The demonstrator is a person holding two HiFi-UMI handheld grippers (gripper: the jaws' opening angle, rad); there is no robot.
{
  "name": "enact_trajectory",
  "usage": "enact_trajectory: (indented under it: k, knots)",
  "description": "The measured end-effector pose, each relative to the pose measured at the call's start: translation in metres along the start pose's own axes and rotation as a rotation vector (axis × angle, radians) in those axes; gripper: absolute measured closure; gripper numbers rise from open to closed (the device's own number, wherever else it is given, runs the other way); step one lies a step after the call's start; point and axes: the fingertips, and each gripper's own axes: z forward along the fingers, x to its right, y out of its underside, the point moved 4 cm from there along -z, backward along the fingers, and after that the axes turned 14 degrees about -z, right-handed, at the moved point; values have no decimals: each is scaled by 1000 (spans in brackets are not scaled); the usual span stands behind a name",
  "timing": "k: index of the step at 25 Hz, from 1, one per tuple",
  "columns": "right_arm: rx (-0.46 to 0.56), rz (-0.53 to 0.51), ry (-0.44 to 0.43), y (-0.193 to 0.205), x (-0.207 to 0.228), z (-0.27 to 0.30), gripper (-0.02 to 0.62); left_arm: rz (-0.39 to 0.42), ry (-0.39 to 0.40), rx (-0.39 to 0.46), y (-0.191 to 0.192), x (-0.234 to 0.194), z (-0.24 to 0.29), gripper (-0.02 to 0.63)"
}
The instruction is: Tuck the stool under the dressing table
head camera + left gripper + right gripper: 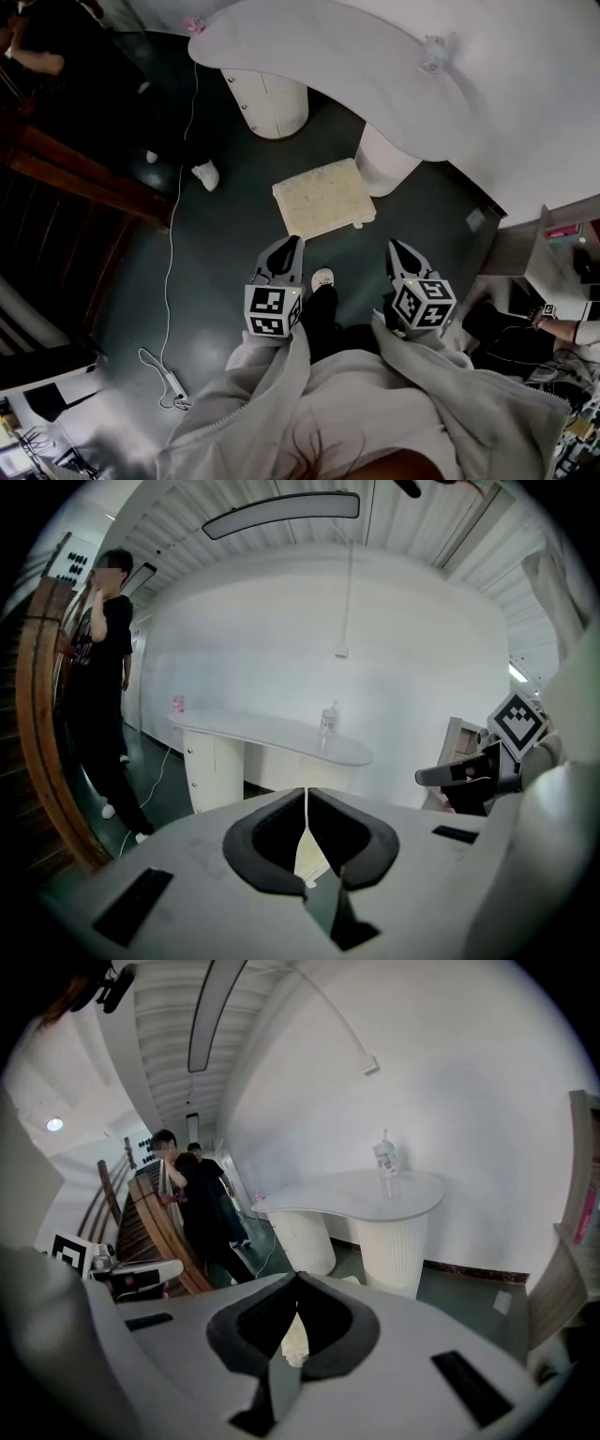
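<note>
Both claws are pressed together with nothing pinched: left gripper (pixel 292 242) and right gripper (pixel 395 247) sit side by side at the bottom of the head view, held out from the grey sleeves (pixel 281 394). Just past their tips is the stool (pixel 323 197), cream cushion up, standing on the dark floor (pixel 225 244), out in the open beside the right-hand pedestal (pixel 384 161) and not under the top. Beyond it is the white dressing table (pixel 328 56) with a small bottle (pixel 436 52) on it. A white cable (pixel 171 272) trails off to the left.

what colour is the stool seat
The stool seat is cream, slightly speckled; it shows best in the head view.
</note>
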Motion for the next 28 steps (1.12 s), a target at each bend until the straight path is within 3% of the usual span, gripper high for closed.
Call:
enact_trajectory:
  k: [6, 17, 28]
  knots:
    - [-8, 5, -2, -9, 6, 32, 545, 1, -6, -13, -11, -20, 25, 586]
    - [4, 28, 27, -13, 38, 52, 545, 20, 1, -39, -10, -20, 56, 586]
    - [-69, -100, -172, -34, 60, 95, 545, -47, -132, -25, -15, -14, 81, 586]
